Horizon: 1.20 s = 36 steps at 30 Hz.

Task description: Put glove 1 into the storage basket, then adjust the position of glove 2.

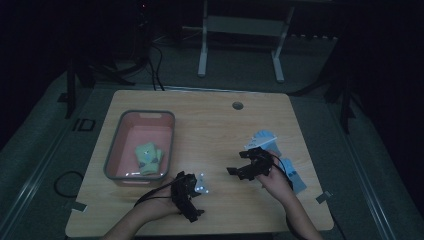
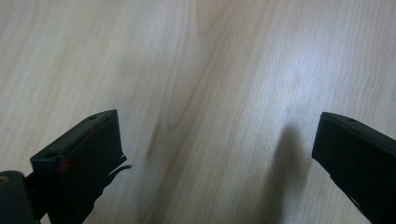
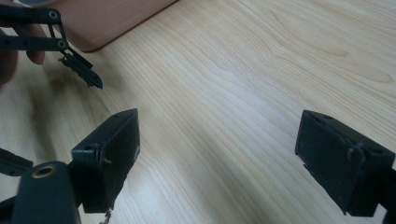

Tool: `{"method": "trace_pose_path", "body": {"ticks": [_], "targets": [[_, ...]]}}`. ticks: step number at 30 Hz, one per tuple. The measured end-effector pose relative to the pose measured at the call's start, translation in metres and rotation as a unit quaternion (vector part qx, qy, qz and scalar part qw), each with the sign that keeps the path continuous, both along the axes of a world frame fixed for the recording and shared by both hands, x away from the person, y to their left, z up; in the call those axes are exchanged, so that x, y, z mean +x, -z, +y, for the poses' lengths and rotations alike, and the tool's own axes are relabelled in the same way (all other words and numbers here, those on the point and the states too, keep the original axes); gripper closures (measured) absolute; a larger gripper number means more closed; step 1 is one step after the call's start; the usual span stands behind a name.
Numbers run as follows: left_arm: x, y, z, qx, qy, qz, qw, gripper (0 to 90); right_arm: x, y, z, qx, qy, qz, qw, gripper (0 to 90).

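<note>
A pale, smooth wood-grain tabletop [image 2: 224,60] with a faint sheen is seen between the matt black plastic fingers [image 2: 84,154].

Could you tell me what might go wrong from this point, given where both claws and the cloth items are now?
1. The light blue cloth lies partly under the right hand, so reaching for it could drag it toward the table edge.
2. The two open claws, left claw and right claw, sit close together; a move toward the pink bin could make them collide.
3. The dim lighting may hide cloth edges, causing a missed pinch.
</note>
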<state>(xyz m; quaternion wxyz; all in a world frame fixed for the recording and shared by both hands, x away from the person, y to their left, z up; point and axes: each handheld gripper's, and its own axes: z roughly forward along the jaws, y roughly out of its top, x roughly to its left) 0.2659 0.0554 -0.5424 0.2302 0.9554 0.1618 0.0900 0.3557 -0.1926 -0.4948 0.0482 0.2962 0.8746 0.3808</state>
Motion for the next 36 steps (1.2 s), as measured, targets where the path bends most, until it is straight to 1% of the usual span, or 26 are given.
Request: {"method": "trace_pose_path", "body": {"ticks": [2, 4, 5, 7, 9, 10, 11, 12, 13, 14, 15, 16, 17, 19, 20, 21, 22, 23, 25, 27, 32, 33, 34, 36], "targets": [[-0.002, 0.004, -0.002, -0.001, -0.007, -0.001, 1.0, 2.2, -0.003, 0.0, -0.005, 0.004, 0.008, -0.005, 0.9999, 12.3], [-0.003, 0.008, -0.004, -0.011, -0.009, 0.0, 0.9999, 2.2, -0.004, 0.0, -0.01, 0.009, 0.019, -0.008, 0.9997, 12.2], [-0.003, 0.009, -0.004, -0.016, -0.012, -0.003, 0.9998, 2.2, -0.004, 0.001, -0.012, 0.011, 0.022, -0.007, 0.9997, 11.4], [-0.003, 0.009, -0.003, -0.028, -0.019, -0.006, 0.9994, 2.2, -0.004, 0.002, -0.016, 0.008, 0.033, -0.014, 0.9993, 11.1], [-0.003, 0.009, -0.002, -0.033, -0.025, -0.006, 0.9991, 2.2, -0.003, 0.003, -0.019, 0.002, 0.042, -0.016, 0.999, 11.1], [-0.003, 0.009, -0.001, -0.036, -0.025, -0.007, 0.999, 2.2, -0.003, 0.004, -0.02, 0.004, 0.043, -0.015, 0.999, 12.5], [-0.004, 0.008, 0.001, -0.04, -0.024, -0.007, 0.9989, 2.2, -0.003, 0.004, -0.023, 0.008, 0.04, -0.016, 0.999, 17.0], [-0.004, 0.008, 0.002, -0.046, -0.026, -0.006, 0.9986, 2.2, -0.003, 0.004, -0.025, 0.009, 0.044, -0.025, 0.9987, 18.4], [-0.004, 0.009, 0.004, -0.055, -0.033, -0.001, 0.998, 2.2, -0.002, 0.004, -0.026, 0.008, 0.047, -0.03, 0.9984, 23.2], [-0.004, 0.009, 0.006, -0.062, -0.035, 0.005, 0.9975, 2.2, -0.001, 0.005, -0.028, 0.005, 0.051, -0.029, 0.9983, 29.4], [-0.004, 0.01, 0.007, -0.062, -0.036, 0.011, 0.9973, 2.2, 0.0, 0.005, -0.031, 0.003, 0.059, -0.03, 0.9978, 30.2], [-0.004, 0.011, 0.008, -0.059, -0.035, 0.012, 0.9976, 2.3, 0.001, 0.006, -0.033, 0.003, 0.066, -0.033, 0.9973, 30.6], [-0.005, 0.011, 0.009, -0.058, -0.033, 0.013, 0.9977, 2.4, 0.002, 0.007, -0.034, 0.001, 0.068, -0.033, 0.9971, 30.9], [-0.006, 0.011, 0.009, -0.056, -0.029, 0.015, 0.9979, 2.4, 0.003, 0.007, -0.037, -0.011, 0.073, -0.041, 0.9964, 31.9], [-0.006, 0.011, 0.009, -0.056, -0.029, 0.015, 0.9979, 2.4, 0.003, 0.007, -0.037, -0.011, 0.073, -0.041, 0.9964, 31.9], [-0.005, 0.011, 0.009, -0.051, -0.023, 0.017, 0.9983, 2.4, 0.002, 0.007, -0.038, -0.015, 0.076, -0.045, 0.996, 31.9], [-0.005, 0.012, 0.009, -0.048, -0.022, 0.016, 0.9985, 2.4, 0.002, 0.006, -0.04, -0.022, 0.077, -0.05, 0.9955, 32.7], [-0.005, 0.012, 0.009, -0.049, -0.021, 0.015, 0.9985, 2.4, 0.002, 0.006, -0.04, -0.024, 0.079, -0.054, 0.9951, 33.0], [-0.005, 0.01, 0.01, -0.052, -0.018, 0.017, 0.9983, 2.4, 0.002, 0.005, -0.041, -0.021, 0.078, -0.052, 0.9954, 33.0], [-0.005, 0.009, 0.011, -0.053, -0.013, 0.016, 0.9984, 2.4, 0.003, 0.004, -0.043, -0.021, 0.081, -0.056, 0.9949, 33.0], [-0.005, 0.01, 0.013, -0.052, -0.012, 0.013, 0.9985, 2.4, 0.007, 0.004, -0.049, -0.029, 0.093, -0.059, 0.9935, 33.4], [-0.005, 0.01, 0.013, -0.052, -0.012, 0.013, 0.9985, 2.4, 0.009, 0.004, -0.051, -0.028, 0.098, -0.06, 0.993, 33.4], [-0.005, 0.01, 0.015, -0.057, -0.016, 0.013, 0.9982, 2.4, 0.012, 0.003, -0.056, -0.027, 0.107, -0.058, 0.9922, 34.9], [-0.005, 0.011, 0.015, -0.057, -0.016, 0.018, 0.9981, 2.4, 0.018, 0.003, -0.061, -0.034, 0.117, -0.061, 0.9907, 37.6]]}}
